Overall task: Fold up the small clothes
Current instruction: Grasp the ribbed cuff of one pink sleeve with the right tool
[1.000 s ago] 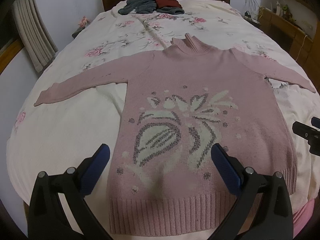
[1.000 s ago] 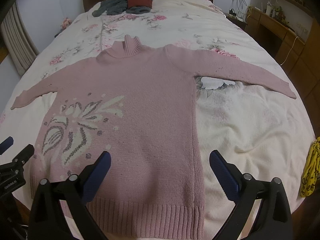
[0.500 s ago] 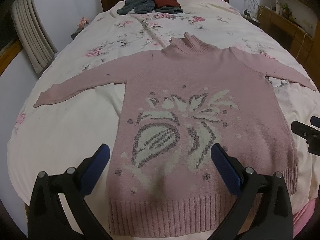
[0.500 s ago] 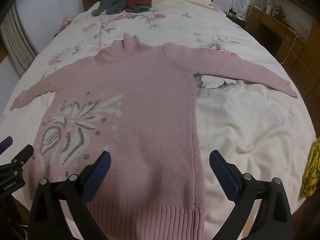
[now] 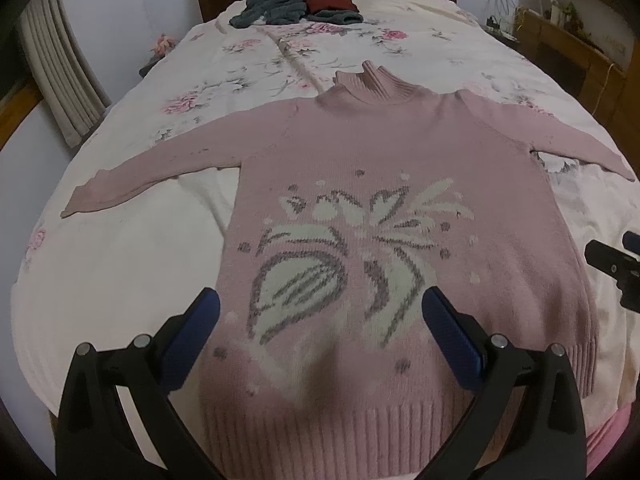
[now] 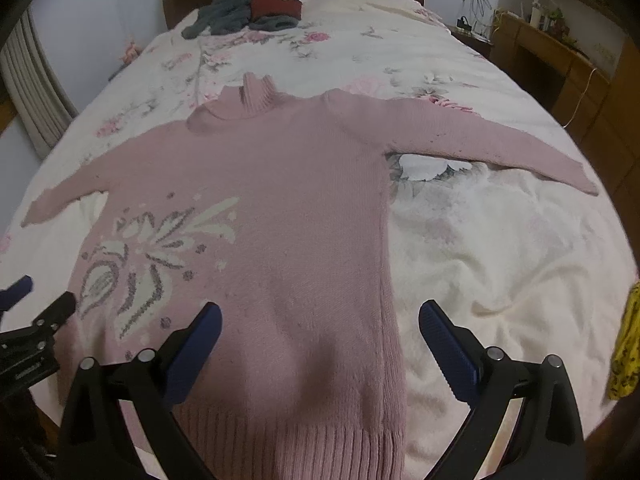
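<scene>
A pink turtleneck sweater (image 5: pixel 400 168) (image 6: pixel 288 208) with a white and grey flower pattern lies flat on the bed, face up, both sleeves spread sideways and the ribbed hem nearest me. My left gripper (image 5: pixel 320 312) hovers open above the hem over the pattern. My right gripper (image 6: pixel 320 320) hovers open above the sweater's plain right part near the hem. Nothing is between either pair of blue fingers. Each gripper shows at the edge of the other's view: the right gripper (image 5: pixel 616 268), the left gripper (image 6: pixel 32 324).
The bed has a cream floral cover (image 5: pixel 120 264) (image 6: pixel 500 260). A pile of grey and dark red clothes (image 5: pixel 296 6) (image 6: pixel 248 10) lies by the wooden headboard. A wooden desk (image 6: pixel 560 56) stands to the right, curtains (image 5: pixel 56 72) to the left. Something yellow (image 6: pixel 626 344) hangs at the right edge.
Both grippers have crept slightly forward and lower over the sweater, which looks a little larger in both views. The sweater has not moved and both grippers stay open.
</scene>
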`<action>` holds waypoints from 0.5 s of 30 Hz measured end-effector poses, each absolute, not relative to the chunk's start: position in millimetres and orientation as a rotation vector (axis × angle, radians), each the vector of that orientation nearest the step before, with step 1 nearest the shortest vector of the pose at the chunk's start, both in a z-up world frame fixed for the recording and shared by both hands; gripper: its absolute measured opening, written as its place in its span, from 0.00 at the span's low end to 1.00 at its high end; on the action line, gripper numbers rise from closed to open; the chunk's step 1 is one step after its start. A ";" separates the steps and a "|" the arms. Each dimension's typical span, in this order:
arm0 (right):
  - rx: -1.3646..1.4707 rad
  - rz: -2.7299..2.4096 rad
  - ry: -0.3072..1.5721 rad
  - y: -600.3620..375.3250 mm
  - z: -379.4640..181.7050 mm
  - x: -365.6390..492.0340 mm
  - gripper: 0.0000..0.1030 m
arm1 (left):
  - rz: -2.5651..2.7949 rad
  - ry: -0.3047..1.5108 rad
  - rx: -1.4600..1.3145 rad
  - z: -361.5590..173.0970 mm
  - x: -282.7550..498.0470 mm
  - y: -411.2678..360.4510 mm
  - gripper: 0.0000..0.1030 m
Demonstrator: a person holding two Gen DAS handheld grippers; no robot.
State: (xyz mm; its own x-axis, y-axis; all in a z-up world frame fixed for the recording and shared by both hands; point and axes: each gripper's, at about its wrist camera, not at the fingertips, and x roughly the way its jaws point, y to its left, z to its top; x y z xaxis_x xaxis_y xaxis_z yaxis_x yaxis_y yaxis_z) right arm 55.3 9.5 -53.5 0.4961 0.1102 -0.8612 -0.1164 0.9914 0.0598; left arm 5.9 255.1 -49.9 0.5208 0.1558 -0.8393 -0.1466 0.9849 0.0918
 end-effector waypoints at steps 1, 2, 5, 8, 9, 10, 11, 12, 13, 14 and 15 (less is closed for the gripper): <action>0.010 0.146 1.047 3.5 -54.6 59.2 0.96 | 0.176 1.005 0.003 -51.5 11.0 253.3 0.97; 0.029 0.149 1.054 -6.9 -56.1 66.2 0.96 | 0.172 1.006 -0.002 -53.1 15.9 251.3 0.97; 0.055 0.098 1.060 -41.6 -55.8 86.7 0.96 | 0.152 1.013 -0.015 -56.7 42.2 241.8 0.97; 0.083 0.009 1.063 -97.2 -55.1 119.5 0.96 | 0.128 0.988 -0.027 -55.4 74.3 227.7 0.97; 0.106 -0.031 1.072 -123.6 -55.3 135.8 0.96 | 0.118 0.981 -0.032 -54.9 87.1 221.7 0.97; 0.133 -0.062 1.079 -147.2 -55.9 149.7 0.96 | 0.113 0.974 -0.035 -54.5 96.6 217.0 0.97; 0.155 -0.089 1.086 -165.1 -56.5 159.8 0.96 | 0.110 0.971 -0.039 -54.5 110.2 210.9 0.97; 0.186 -0.136 1.097 -191.4 -57.4 174.5 0.96 | 0.105 0.968 -0.046 -54.7 123.7 204.5 0.97; 0.217 -0.168 1.105 -214.4 -58.7 187.5 0.96 | 0.102 0.963 -0.050 -54.5 132.4 199.9 0.97; 0.242 -0.194 1.112 -234.0 -60.5 198.0 0.96 | 0.103 0.954 -0.050 -54.5 144.5 193.4 0.97; 0.269 -0.238 1.121 -258.4 -63.5 210.8 0.96 | 0.104 0.947 -0.048 -54.7 155.9 186.7 0.97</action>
